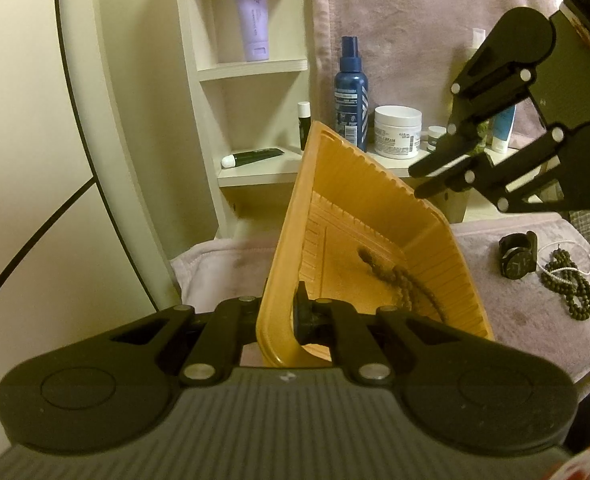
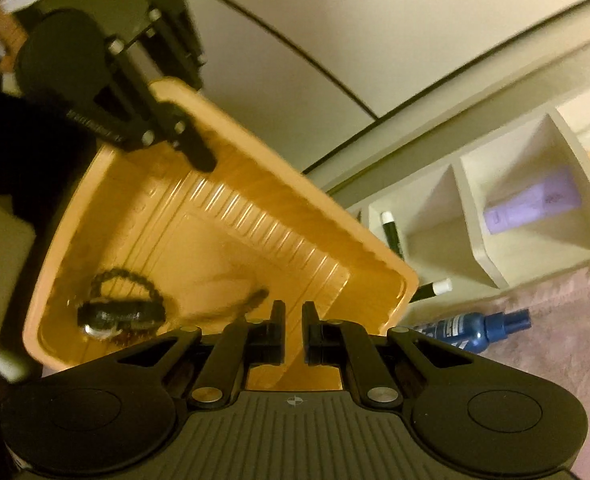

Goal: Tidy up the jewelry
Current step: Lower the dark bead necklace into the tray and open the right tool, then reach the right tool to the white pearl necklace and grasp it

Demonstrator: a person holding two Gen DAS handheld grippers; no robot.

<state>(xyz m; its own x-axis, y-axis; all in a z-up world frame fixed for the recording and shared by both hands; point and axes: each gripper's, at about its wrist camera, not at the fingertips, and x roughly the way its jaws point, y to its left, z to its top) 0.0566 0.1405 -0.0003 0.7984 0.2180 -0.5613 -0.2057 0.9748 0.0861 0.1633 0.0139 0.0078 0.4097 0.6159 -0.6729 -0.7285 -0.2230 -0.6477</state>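
My left gripper (image 1: 277,312) is shut on the near rim of an orange ribbed tray (image 1: 347,184) and holds it tilted up above a pink towel. A brown bead strand (image 1: 399,280) lies inside the tray. The right wrist view also shows a black watch (image 2: 119,314) and a bead bracelet (image 2: 129,278) in the tray's low corner. My right gripper (image 1: 417,182) (image 2: 293,312) is shut, with nothing seen in it, and hovers at the tray's far right rim. On the towel to the right lie a second black watch (image 1: 517,256) and a dark bead necklace (image 1: 571,290).
A white shelf unit (image 1: 255,68) stands behind the tray with a lilac tube (image 1: 251,16), a blue spray bottle (image 1: 351,92), a white cream jar (image 1: 397,132) and small tubes. The pink towel (image 1: 527,320) covers the surface. A pale curved panel fills the left side.
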